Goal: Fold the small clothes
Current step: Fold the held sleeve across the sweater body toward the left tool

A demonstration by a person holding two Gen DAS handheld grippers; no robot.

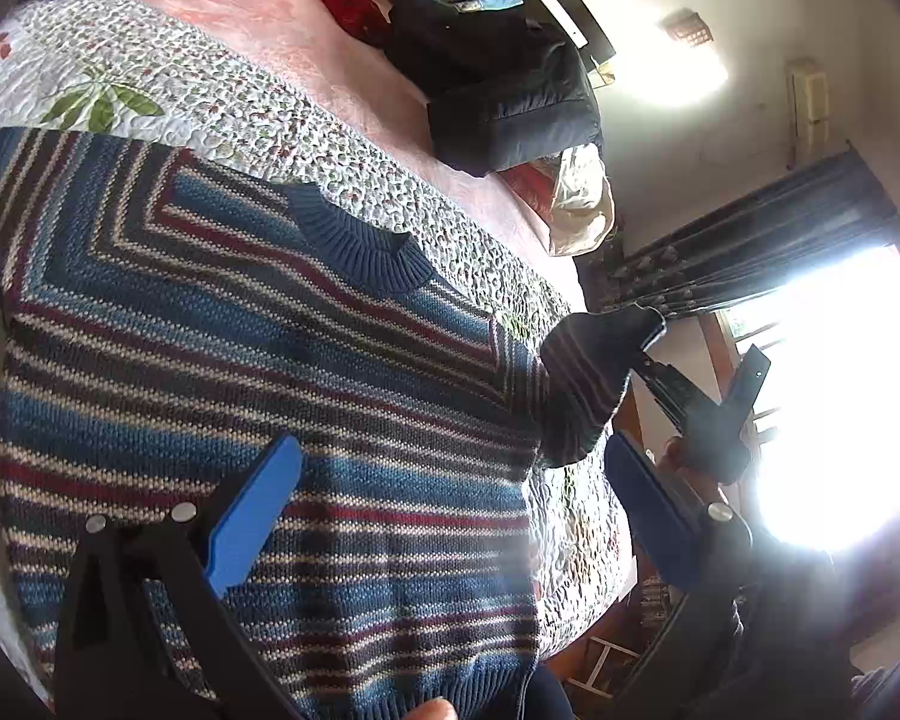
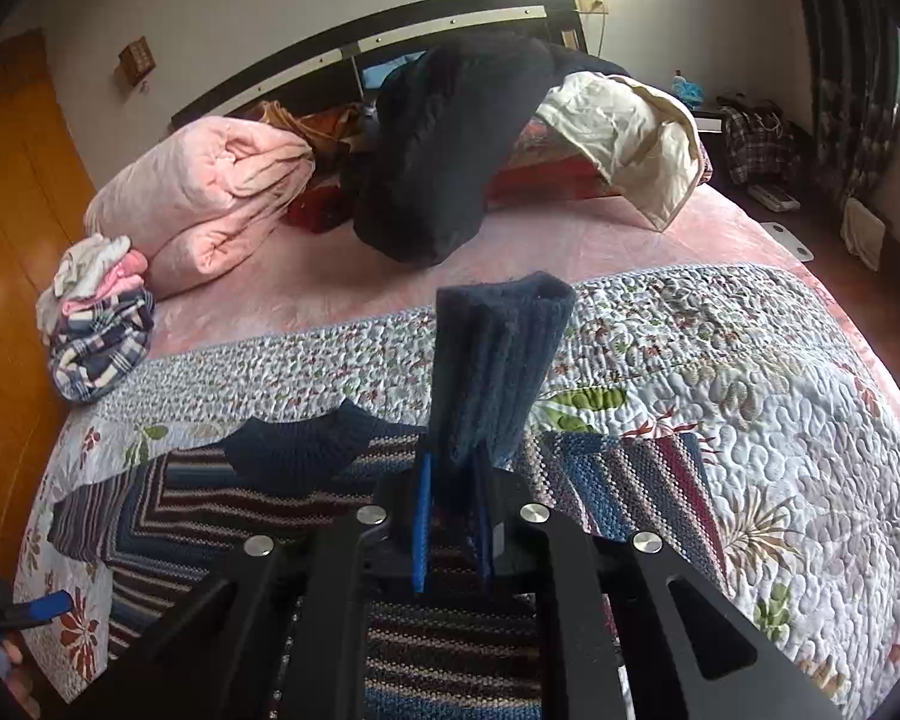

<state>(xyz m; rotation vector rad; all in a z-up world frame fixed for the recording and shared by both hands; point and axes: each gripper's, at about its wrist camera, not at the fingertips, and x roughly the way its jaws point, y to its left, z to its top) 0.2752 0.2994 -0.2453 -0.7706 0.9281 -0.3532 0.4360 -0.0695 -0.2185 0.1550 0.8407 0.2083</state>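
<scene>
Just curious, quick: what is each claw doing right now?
Left claw: open, above the striped knitted sweater.
Right claw: closed on the sweater's dark blue ribbed cuff.

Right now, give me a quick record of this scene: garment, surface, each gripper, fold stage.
garment: striped sweater, lying flat
surface: quilt on the bed
right gripper: shut on the sweater's cuff, sleeve lifted off the quilt
left gripper: open above the sweater body, holding nothing
fold stage: one sleeve raised, not yet folded over the body
</scene>
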